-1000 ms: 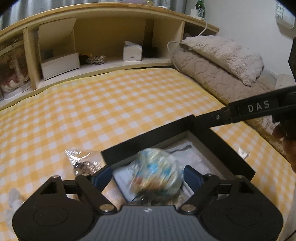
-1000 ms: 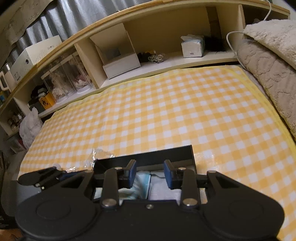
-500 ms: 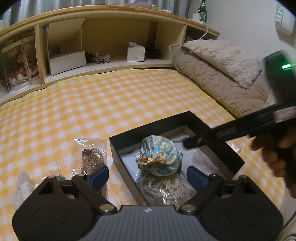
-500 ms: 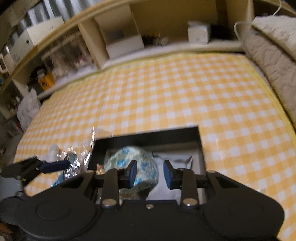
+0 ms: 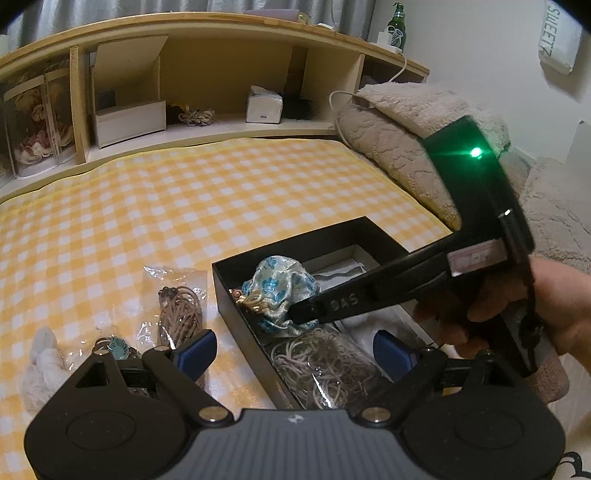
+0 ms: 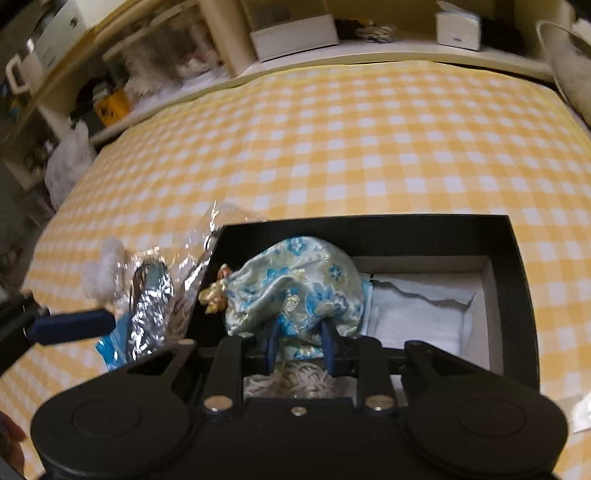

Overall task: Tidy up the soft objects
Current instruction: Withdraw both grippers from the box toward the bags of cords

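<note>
Right gripper now at pouch

A yellow-and-white checked bedspread fills mid-frame. Behind it, along the top, runs a curved wooden headboard shelf beneath grey curtains. A white wall occupies the upper right, above beige blankets.

Black grippers with blue pads, silver screws, possibly "DAS" lettering; bare hand

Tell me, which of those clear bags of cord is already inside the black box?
The bag of pale cord nearest the camera, beside the blue floral pouch in the black box. The other bag lies outside on the checked cloth.
</note>
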The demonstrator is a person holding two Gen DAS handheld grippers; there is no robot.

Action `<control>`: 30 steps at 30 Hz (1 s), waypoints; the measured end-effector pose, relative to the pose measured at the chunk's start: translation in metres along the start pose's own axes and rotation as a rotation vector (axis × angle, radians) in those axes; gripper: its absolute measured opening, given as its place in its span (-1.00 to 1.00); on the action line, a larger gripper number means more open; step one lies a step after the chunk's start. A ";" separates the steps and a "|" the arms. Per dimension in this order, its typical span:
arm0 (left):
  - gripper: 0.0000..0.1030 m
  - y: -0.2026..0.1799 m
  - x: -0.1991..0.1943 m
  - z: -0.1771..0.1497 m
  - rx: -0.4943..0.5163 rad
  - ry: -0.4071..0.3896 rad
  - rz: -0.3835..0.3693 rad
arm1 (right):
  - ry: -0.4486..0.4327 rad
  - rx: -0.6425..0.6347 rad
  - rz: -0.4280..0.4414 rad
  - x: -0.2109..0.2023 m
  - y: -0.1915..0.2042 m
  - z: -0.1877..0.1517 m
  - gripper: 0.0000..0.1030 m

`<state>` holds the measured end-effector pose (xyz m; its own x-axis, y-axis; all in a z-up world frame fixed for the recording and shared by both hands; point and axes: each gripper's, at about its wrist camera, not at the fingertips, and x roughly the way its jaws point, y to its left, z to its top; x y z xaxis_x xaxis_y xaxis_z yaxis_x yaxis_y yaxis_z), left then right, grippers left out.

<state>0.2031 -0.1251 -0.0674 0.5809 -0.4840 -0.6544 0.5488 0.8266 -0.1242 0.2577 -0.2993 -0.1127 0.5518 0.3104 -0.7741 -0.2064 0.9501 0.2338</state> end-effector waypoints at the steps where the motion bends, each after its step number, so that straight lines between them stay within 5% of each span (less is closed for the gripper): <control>1: 0.78 0.000 0.000 0.000 -0.001 -0.001 -0.001 | -0.002 0.013 0.002 -0.003 -0.001 0.000 -0.48; 10: 0.78 -0.001 -0.014 0.002 -0.009 -0.032 0.010 | -0.100 0.023 -0.086 -0.058 -0.003 -0.003 -0.36; 30: 0.98 -0.002 -0.077 -0.005 -0.049 -0.132 0.053 | -0.281 0.101 -0.281 -0.156 0.007 -0.065 0.59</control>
<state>0.1538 -0.0882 -0.0200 0.6842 -0.4698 -0.5578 0.4869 0.8637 -0.1303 0.1171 -0.3429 -0.0285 0.7775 0.0209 -0.6285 0.0570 0.9930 0.1036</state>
